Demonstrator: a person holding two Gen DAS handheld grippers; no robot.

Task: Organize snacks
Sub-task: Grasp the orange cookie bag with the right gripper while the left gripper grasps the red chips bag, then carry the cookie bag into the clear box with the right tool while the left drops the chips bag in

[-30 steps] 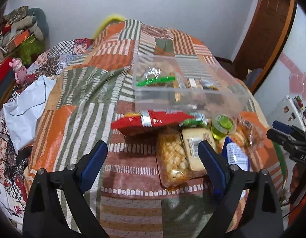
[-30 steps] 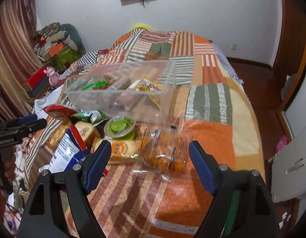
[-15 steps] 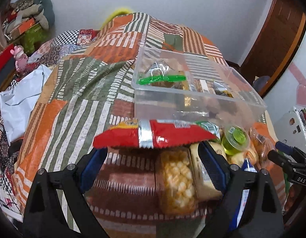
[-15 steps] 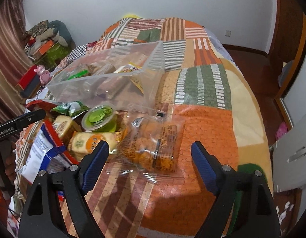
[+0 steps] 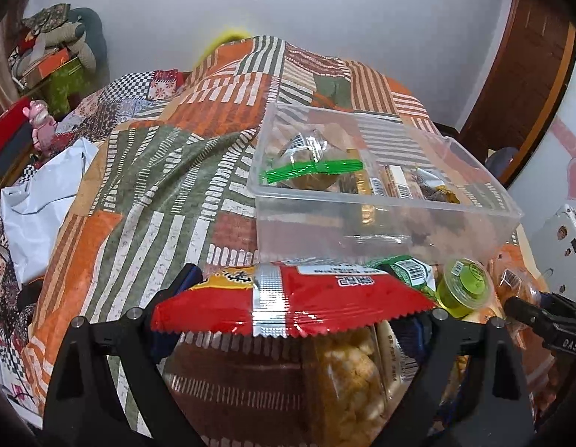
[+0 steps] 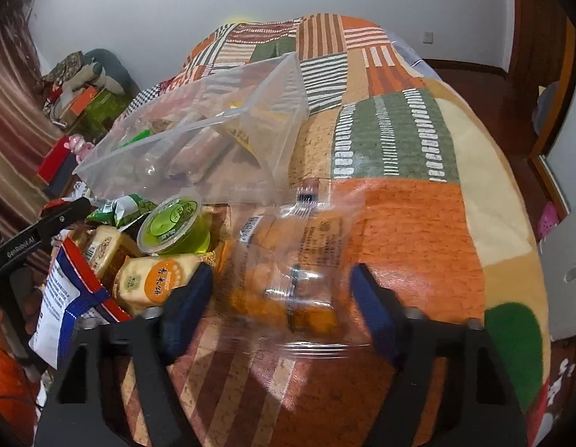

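1. On the left of the snack pile, the left gripper (image 5: pixel 291 316) stands spread wide with a red snack packet (image 5: pixel 288 301) lying straight across the gap between its fingers. The packet's long axis runs left to right, crosswise to the fingers, and it hides both fingertips, so I cannot tell whether they touch it. It does not look clenched.
2. Just beyond the packet, farther away, sits the clear plastic bin (image 5: pixel 384 216) on the patchwork bedspread (image 5: pixel 157 186), already holding several wrapped snacks.
3. In the middle of the pile lie a bag of puffed corn (image 5: pixel 343 391), a green jelly cup (image 6: pixel 174 225) and a yellow cracker pack (image 6: pixel 157 283), close together and near both grippers.
4. On the right, the right gripper (image 6: pixel 284 298) is also released and wide, its blue pads either side of a clear bag of orange biscuits (image 6: pixel 291 272). The bag lies between the pads, lengthwise along the fingers; contact is blurred and uncertain.
5. Each gripper is nearest its own item, with the bin ahead.
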